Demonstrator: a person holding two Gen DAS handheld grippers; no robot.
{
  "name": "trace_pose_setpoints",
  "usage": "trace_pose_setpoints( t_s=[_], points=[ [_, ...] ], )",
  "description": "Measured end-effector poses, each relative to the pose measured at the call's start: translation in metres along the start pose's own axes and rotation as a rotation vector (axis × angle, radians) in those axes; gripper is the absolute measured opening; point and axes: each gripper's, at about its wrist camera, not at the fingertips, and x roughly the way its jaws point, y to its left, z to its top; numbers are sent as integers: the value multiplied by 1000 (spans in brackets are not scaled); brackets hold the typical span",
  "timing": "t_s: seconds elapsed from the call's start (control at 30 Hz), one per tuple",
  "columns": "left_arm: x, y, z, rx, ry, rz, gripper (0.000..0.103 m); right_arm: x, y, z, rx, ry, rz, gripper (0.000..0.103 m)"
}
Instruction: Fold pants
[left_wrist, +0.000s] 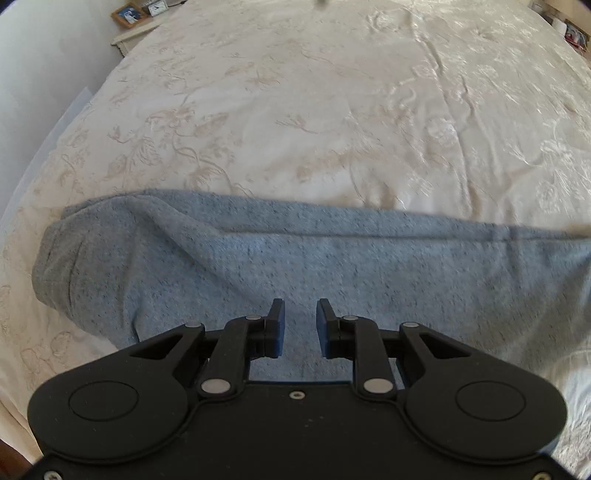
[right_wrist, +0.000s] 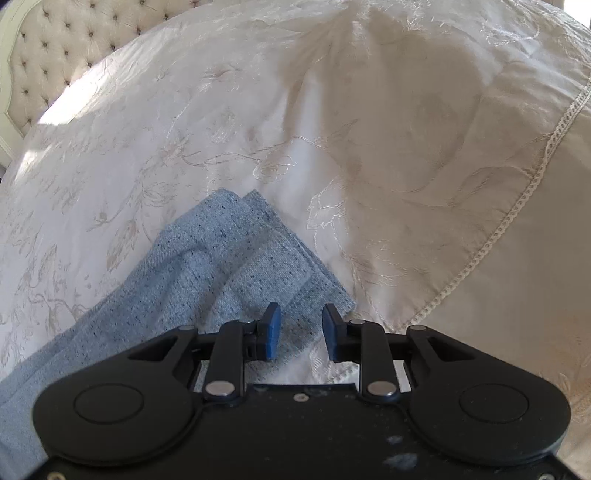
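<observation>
One pair of pants (left_wrist: 295, 258), grey-blue knit, lies flat across the near part of the bed (left_wrist: 295, 110), already doubled lengthwise so that one leg rests on the other. I judge this from the right wrist view, where two leg hems (right_wrist: 266, 236) sit stacked, the upper one set slightly off the lower. The waist end (left_wrist: 66, 266) lies rounded at the left of the left wrist view. Laid out long like this, the garment offers both ends for a crosswise fold, which I judge to be the step in hand.

My left gripper (left_wrist: 300, 325) hangs over the middle of the pants, its fingers apart by a moderate gap, with nothing between them. My right gripper (right_wrist: 300, 332) hangs at the hem corner, fingers likewise apart and empty; whether they touch the cloth I cannot tell.

Count: one pair of pants, two hems, two grippers, one embroidered cream bedspread. A tufted headboard (right_wrist: 55, 48) stands beyond, and one framed picture (left_wrist: 128, 14) on a side table.
</observation>
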Motion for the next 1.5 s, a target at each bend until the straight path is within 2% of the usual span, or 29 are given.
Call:
trace_pose_setpoints(
  t_s=[0.2, 0.33, 0.4, 0.43, 0.63, 0.7, 0.8, 0.87, 0.93, 1.03, 1.17, 1.37, 1.5],
  points=[
    [-7, -15, -20, 56, 13, 13, 31, 24, 17, 6, -44, 25, -1, 27],
    [-10, -20, -26, 76, 16, 19, 31, 30, 22, 8, -35, 3, 4, 28],
    [-9, -22, -25, 79, 19, 16, 31, 28, 24, 7, -42, -11, 3, 21],
    [-9, -23, -25, 80, 18, 17, 31, 26, 25, 7, -51, -12, 6, 3],
    [-8, -28, -25, 79, 21, 12, 31, -17, 24, 7, -84, -74, -15, 2],
    [-8, -31, -25, 78, 25, 6, 31, -26, 22, 2, -88, -69, -43, 2],
    [-9, -34, -25, 82, 27, 0, 31, -9, 16, -3, -102, -13, -83, 4],
    [-11, -34, -26, 90, 25, 5, 31, 0, 9, -4, -90, 15, -158, 13],
    [-13, -32, -27, 90, 18, 10, 31, -6, 4, -1, -65, -19, -169, 13],
    [-14, -22, -29, 80, 22, 20, 31, -24, 11, 1, -88, -67, -116, 16],
    [-12, -1, -28, 31, 24, 49, 31, -38, 39, -3, -129, -57, 33, 17],
    [-7, 44, -21, -52, 15, 85, 31, -45, 119, -33, -259, 18, 226, 19],
    [-1, 79, -19, -103, 16, 106, 31, -46, 176, -60, -378, 61, 318, 20]
  ],
)
